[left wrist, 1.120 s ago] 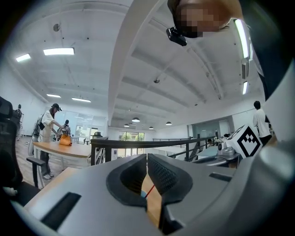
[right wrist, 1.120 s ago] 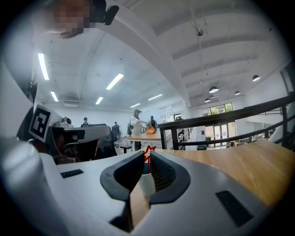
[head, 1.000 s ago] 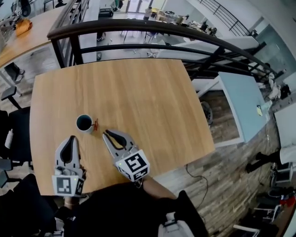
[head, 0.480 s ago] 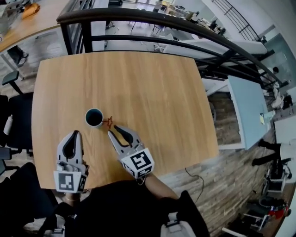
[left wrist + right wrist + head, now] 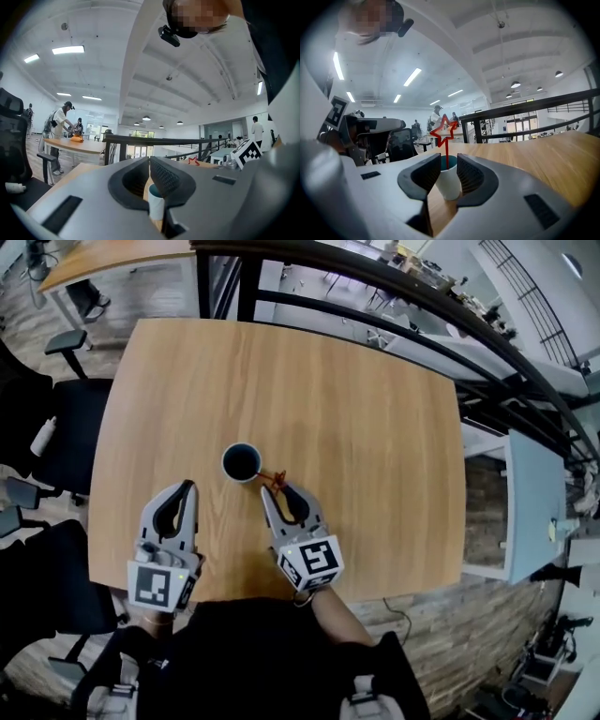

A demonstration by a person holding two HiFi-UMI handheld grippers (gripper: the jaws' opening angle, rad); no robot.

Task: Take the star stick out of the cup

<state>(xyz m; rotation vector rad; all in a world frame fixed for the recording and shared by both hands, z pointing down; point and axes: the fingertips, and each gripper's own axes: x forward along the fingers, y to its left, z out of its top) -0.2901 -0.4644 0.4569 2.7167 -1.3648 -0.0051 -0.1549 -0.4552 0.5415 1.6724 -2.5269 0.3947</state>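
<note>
The star stick (image 5: 444, 131) is seen standing in the cup (image 5: 242, 462) on the surface (image 5: 366, 418); the right tool (image 5: 274, 490) is held just beside it, jaws narrowly parted, nothing gripped; the left tool (image 5: 187, 486) is pressed closed, empty

Head view: star stick (image 5: 275, 478) is a tiny red speck by the cup (image 5: 242, 462), shape unreadable; table (image 5: 375, 427) near edge hidden under person's body (image 5: 272, 652), bottom centre. Right gripper view: stick's lower end hidden inside cup, cup sides behind right gripper (image 5: 448, 161) jaws. Left gripper view: left gripper (image 5: 150, 161) jaws cover most of cup.
</note>
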